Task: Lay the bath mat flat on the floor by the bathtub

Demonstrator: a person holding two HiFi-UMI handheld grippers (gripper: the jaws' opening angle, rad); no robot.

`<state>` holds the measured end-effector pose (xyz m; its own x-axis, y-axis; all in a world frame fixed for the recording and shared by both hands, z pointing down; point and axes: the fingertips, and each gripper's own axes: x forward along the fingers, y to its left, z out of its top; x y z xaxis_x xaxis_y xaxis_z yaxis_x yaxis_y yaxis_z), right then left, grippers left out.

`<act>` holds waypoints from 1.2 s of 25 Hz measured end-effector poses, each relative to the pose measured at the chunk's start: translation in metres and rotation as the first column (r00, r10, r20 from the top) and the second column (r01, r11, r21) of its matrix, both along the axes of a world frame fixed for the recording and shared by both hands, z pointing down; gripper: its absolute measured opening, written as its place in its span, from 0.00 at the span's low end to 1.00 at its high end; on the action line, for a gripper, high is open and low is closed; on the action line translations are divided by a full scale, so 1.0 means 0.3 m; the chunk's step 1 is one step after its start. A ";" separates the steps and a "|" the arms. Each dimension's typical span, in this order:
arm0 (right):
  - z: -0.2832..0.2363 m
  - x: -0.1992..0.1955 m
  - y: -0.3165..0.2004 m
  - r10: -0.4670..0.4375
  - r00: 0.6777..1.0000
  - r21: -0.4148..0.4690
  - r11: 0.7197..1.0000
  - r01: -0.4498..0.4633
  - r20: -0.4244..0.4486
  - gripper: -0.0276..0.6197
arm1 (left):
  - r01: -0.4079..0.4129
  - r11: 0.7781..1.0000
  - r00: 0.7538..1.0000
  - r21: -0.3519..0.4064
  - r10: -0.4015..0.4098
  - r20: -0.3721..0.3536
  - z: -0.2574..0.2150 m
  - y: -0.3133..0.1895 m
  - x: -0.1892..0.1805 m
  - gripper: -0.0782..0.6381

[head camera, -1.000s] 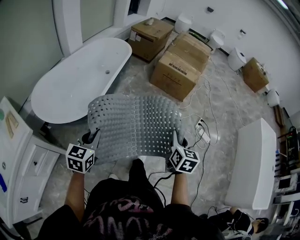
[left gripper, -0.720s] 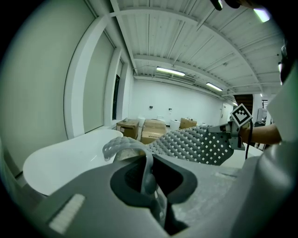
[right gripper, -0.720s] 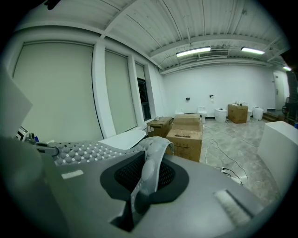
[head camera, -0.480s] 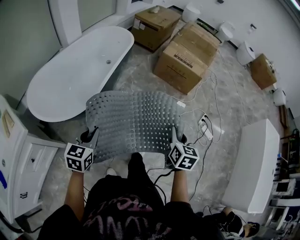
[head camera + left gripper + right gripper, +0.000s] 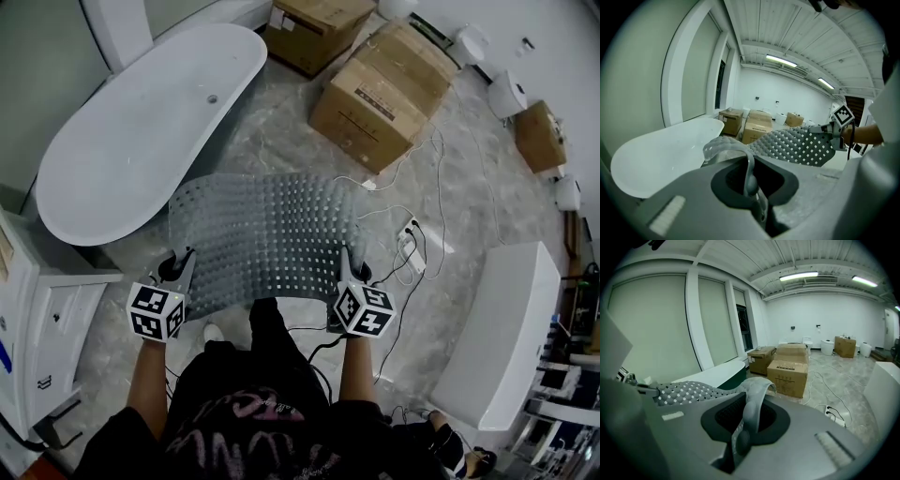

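I pinch one near corner of the bath mat (image 5: 267, 239) in my left hand-held gripper (image 5: 182, 264) and the other near corner in my right hand-held gripper (image 5: 344, 269). Both are clamped tight on its edge. I hold them wide apart so the mat spreads out and does not fold. The mat reaches out ahead of both, up off the floor (image 5: 281, 141). The bathtub (image 5: 131, 122) is ahead, to the left.

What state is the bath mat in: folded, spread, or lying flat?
Spread open but not flat: the bath mat arches up between left tool and right tool, each shut on a near corner.
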<state>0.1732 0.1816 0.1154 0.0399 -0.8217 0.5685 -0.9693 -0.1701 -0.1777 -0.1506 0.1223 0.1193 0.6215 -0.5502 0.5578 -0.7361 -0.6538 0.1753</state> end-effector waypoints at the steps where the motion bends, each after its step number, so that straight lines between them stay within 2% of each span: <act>1: 0.011 0.018 -0.017 -0.003 1.000 -0.006 1.000 0.003 0.005 0.12 | 0.003 1.000 1.000 -0.004 -0.003 0.006 0.005 -0.015 0.019 0.13; 18: 0.181 0.247 -0.316 -0.123 0.990 -0.082 0.988 0.128 0.065 0.12 | 0.063 0.996 0.994 -0.055 -0.058 0.088 0.114 -0.186 0.288 0.13; 30: 0.246 0.295 -0.431 -0.200 0.977 -0.093 0.974 0.206 0.076 0.12 | 0.122 0.990 0.986 -0.069 -0.113 0.123 0.156 -0.261 0.346 0.13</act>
<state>0.2619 0.0523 0.1893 -0.1621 -0.7481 0.6435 -0.9721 0.0089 -0.2346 -0.0469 0.0440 0.1661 0.4823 -0.5684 0.6666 -0.8254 -0.5497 0.1284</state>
